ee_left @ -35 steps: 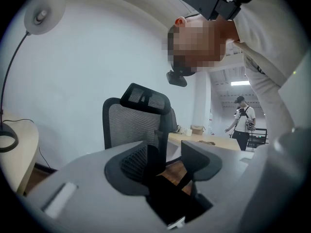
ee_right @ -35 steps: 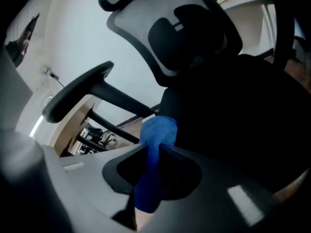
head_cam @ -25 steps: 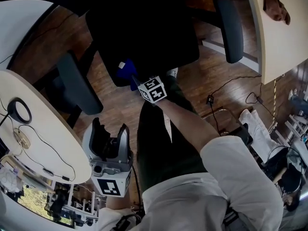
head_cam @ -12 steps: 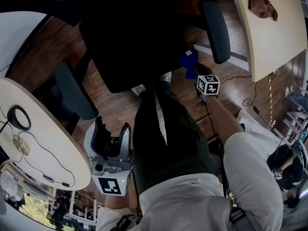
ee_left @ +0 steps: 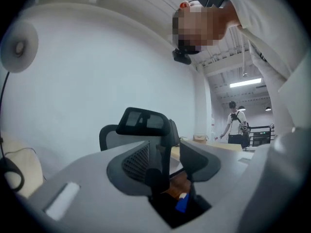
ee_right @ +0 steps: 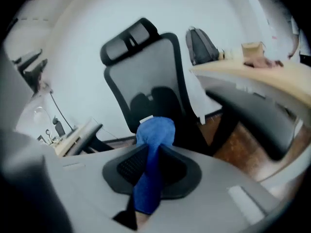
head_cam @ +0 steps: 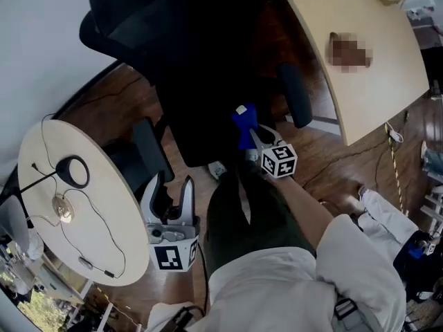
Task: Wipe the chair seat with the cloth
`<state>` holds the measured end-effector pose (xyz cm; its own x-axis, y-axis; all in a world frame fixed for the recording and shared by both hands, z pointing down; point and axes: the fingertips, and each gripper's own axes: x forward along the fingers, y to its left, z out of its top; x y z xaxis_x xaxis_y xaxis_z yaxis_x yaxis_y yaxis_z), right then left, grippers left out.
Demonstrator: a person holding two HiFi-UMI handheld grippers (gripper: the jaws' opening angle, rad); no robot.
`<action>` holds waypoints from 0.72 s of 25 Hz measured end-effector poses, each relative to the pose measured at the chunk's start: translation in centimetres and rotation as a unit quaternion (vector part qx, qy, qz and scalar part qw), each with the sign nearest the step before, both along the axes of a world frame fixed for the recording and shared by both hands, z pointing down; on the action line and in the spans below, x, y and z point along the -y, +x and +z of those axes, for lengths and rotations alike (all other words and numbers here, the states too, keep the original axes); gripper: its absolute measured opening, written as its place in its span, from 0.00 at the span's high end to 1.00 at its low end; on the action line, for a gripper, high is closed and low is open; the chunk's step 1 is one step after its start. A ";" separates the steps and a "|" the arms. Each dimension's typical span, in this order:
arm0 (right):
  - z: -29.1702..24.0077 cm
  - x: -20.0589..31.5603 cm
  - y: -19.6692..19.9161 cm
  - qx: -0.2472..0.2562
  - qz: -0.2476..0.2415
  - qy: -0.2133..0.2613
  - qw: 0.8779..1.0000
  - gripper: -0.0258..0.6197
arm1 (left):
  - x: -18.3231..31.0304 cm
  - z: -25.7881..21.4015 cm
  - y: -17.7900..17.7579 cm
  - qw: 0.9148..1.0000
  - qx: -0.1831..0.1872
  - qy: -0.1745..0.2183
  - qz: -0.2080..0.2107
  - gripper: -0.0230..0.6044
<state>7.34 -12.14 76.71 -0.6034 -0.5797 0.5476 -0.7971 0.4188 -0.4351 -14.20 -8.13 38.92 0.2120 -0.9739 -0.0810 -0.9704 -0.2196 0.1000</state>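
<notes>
1. The right tongs are pressed together on the blue cloth. In the right gripper view the two pads of these tongs pinch the lower part of the cloth.
2. The upper part of the cloth sticks out past the jaw tips as a rounded bunch with a small white label on it.
3. In the head view the cloth is over the front of the black office chair's seat, near the armrest on the side of the beige desk. Whether the cloth touches the seat cannot be told.
4. In the right gripper view the mesh backrest and the headrest of the chair stand behind the cloth.
5. The left tongs are well apart from the cloth, low in the head view, beside the round white desk and the person's dark trousers.
6. The jaws of the left tongs have just closed a little, yet they stand spread wide with nothing pinched between them. Through their gap, this view shows the chair and, far off and low, a small piece of the blue cloth.
7. A cable with a dark ring lies on the round desk.
</notes>
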 end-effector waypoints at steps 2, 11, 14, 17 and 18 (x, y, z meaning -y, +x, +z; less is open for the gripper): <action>-14.6 5.1 -2.8 0.039 -0.022 0.124 0.991 0.85 | 0.7 -4.9 -0.8 0.999 0.020 0.041 -0.017 0.58; -67.6 -12.0 -1.6 0.104 -0.109 0.476 0.866 0.85 | -13.5 -29.7 2.0 0.987 0.028 0.155 -0.005 0.83; -70.1 -17.8 0.2 0.124 -0.111 0.504 0.847 0.85 | -18.2 -30.5 3.4 0.981 0.050 0.186 -0.006 0.86; -70.0 -19.3 0.7 0.139 -0.103 0.488 0.856 0.85 | -19.8 -30.7 3.7 0.979 0.055 0.195 0.005 0.86; -69.8 -19.3 0.7 0.145 -0.100 0.478 0.861 0.85 | -20.0 -30.8 3.7 0.979 0.057 0.197 0.009 0.86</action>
<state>8.02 7.15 6.95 -0.7738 -0.5512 -0.3121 -0.5844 0.8113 0.0162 -10.49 11.88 8.15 0.2575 -0.8685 -0.4235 -0.9662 -0.2356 -0.1044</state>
